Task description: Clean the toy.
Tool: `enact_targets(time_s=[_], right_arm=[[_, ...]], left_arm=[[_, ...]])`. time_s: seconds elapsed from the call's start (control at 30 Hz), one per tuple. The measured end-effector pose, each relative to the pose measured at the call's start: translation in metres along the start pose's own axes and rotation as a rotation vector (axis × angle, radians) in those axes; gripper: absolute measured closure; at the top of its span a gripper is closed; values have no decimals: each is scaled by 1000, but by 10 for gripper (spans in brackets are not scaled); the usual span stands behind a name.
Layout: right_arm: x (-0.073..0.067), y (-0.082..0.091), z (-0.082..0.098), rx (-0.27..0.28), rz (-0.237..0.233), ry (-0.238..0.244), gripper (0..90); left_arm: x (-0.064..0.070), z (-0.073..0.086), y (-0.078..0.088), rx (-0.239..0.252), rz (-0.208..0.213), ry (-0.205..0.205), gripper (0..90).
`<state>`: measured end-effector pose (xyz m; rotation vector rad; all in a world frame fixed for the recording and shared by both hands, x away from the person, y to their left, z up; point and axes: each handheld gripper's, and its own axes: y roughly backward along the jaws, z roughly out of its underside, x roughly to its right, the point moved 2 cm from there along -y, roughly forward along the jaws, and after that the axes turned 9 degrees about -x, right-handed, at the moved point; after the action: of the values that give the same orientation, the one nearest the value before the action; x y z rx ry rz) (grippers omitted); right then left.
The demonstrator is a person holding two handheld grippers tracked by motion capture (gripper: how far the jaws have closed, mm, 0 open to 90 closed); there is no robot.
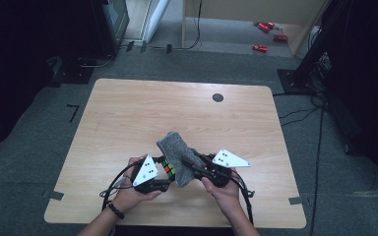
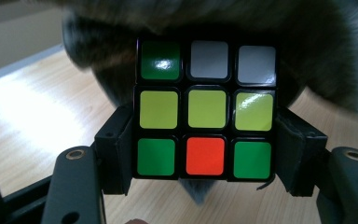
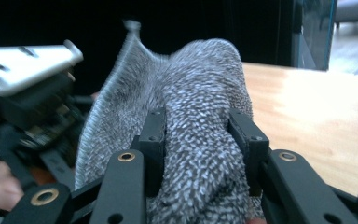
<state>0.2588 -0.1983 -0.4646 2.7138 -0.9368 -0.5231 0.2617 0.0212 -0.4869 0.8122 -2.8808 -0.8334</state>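
Observation:
A scrambled Rubik's cube (image 2: 207,109) sits between the jaws of my left gripper (image 2: 207,151), which is shut on its two sides; its near face shows green, yellow, white and one orange tile. In the high view the cube (image 1: 168,168) is just right of the left gripper (image 1: 162,173), near the table's front edge. A grey knitted sock (image 1: 173,150) lies draped over and behind the cube. My right gripper (image 3: 198,135) is shut on a bunched fold of the sock (image 3: 200,84). In the high view the right gripper (image 1: 189,164) comes in from the right, facing the left one.
The wooden table (image 1: 128,113) has a small black round cap (image 1: 218,97) near its far edge. Beyond the table, red objects (image 1: 266,34) lie on the floor under a wooden desk. Dark stands and cables flank the table on both sides.

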Motion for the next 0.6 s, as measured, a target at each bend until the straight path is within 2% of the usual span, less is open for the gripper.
enact_targets(time_s=[0.07, 0.17, 0.2, 0.23, 0.27, 0.43, 0.53, 0.6], right_arm=[[8, -1, 4, -4, 5, -50, 632], [20, 0, 9, -41, 94, -37, 639], [24, 1, 10, -47, 96, -62, 640], [28, 3, 11, -38, 89, -93, 642], [28, 4, 11, -27, 82, -103, 642], [12, 7, 1, 46, 2, -54, 640], [3, 1, 3, 20, -24, -20, 637], [6, -2, 5, 18, -26, -44, 638]], left_arm=[[-2, 0, 2, 11, 0, 8, 342], [-7, -1, 5, 33, 0, 33, 342], [-9, -1, 6, 40, 3, 49, 343], [-10, -1, 7, 43, 4, 55, 342], [-11, -1, 7, 40, 3, 59, 343], [-10, 2, 2, 8, 2, 47, 343], [-6, 0, 2, 7, 0, 36, 343], [-6, 0, 2, 4, -6, 35, 343]])
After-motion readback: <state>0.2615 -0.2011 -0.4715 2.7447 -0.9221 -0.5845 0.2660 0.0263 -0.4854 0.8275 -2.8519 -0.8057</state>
